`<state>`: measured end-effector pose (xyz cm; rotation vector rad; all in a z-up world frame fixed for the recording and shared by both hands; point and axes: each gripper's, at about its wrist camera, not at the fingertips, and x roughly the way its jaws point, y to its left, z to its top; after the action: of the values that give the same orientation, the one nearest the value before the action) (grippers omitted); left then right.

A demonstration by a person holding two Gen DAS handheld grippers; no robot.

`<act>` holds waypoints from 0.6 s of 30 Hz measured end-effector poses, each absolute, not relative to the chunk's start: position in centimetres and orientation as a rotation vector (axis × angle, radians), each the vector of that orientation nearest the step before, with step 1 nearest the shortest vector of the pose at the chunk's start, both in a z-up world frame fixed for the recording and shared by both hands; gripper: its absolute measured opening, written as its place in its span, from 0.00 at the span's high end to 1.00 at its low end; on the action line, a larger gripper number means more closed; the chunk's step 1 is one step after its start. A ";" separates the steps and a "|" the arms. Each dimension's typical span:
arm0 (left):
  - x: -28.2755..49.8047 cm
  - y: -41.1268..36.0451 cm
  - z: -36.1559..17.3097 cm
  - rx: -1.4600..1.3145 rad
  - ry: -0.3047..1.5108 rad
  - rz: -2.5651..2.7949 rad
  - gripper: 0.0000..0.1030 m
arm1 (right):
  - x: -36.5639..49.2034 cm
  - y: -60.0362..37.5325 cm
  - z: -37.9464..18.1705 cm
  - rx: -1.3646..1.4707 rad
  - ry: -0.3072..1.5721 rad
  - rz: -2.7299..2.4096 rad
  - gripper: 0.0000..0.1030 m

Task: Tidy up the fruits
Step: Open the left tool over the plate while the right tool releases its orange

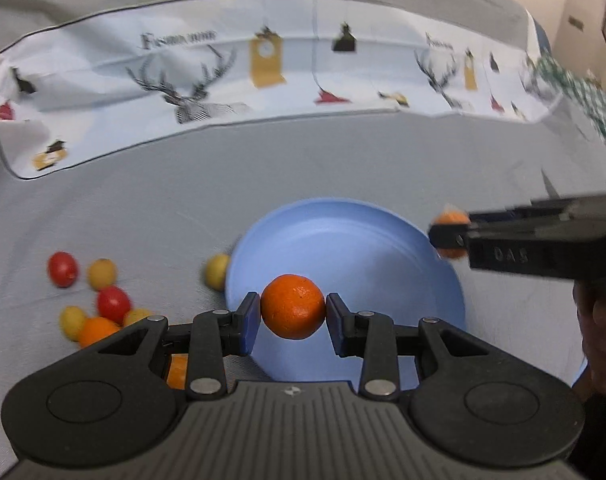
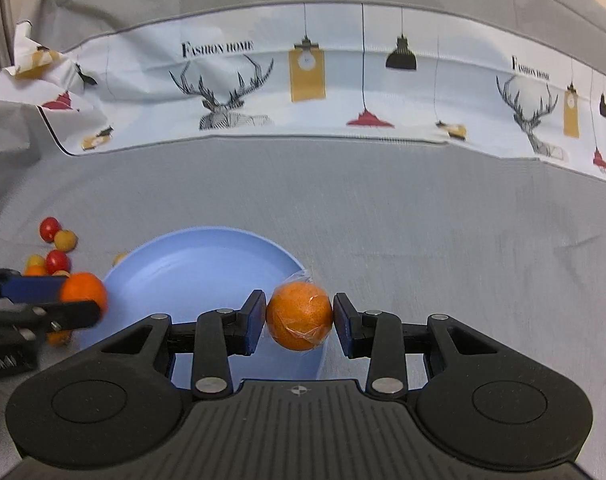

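The left gripper (image 1: 293,312) squeezes a bare orange (image 1: 293,306) and the right gripper (image 2: 299,322) squeezes a plastic-wrapped orange (image 2: 299,316), both held over the blue plate (image 1: 367,240), which has no fruit in it, so I think the sorting has only just begun. About 8 small fruits (image 1: 99,300), red, yellow and orange, sit in a bunch on the gray cloth (image 1: 143,200) at 9 o'clock from the plate. The printed cloth (image 2: 263,80) at 12 o'clock says "FASHION HOME" 2 times, and the right gripper's side reads "DAS".
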<state>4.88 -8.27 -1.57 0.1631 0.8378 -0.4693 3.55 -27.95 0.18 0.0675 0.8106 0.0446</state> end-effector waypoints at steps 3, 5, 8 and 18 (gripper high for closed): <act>4.8 -8.7 -2.0 0.178 0.845 -0.489 0.62 | 3.5 -27.7 0.1 0.071 0.817 0.050 0.62; 4.9 -8.6 -2.1 0.172 0.853 -0.491 0.62 | 3.5 -27.6 0.1 0.068 0.821 0.055 0.62; 4.9 -8.5 -2.2 0.167 0.862 -0.484 0.62 | 3.6 -27.2 0.0 0.063 0.822 0.064 0.62; 4.6 -8.9 -2.2 0.180 0.860 -0.496 0.62 | 3.8 -27.0 0.0 0.062 0.828 0.072 0.62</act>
<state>4.64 -8.89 -2.25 0.1805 0.8605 -0.4959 3.78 -26.96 -0.04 0.0622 0.8276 0.0722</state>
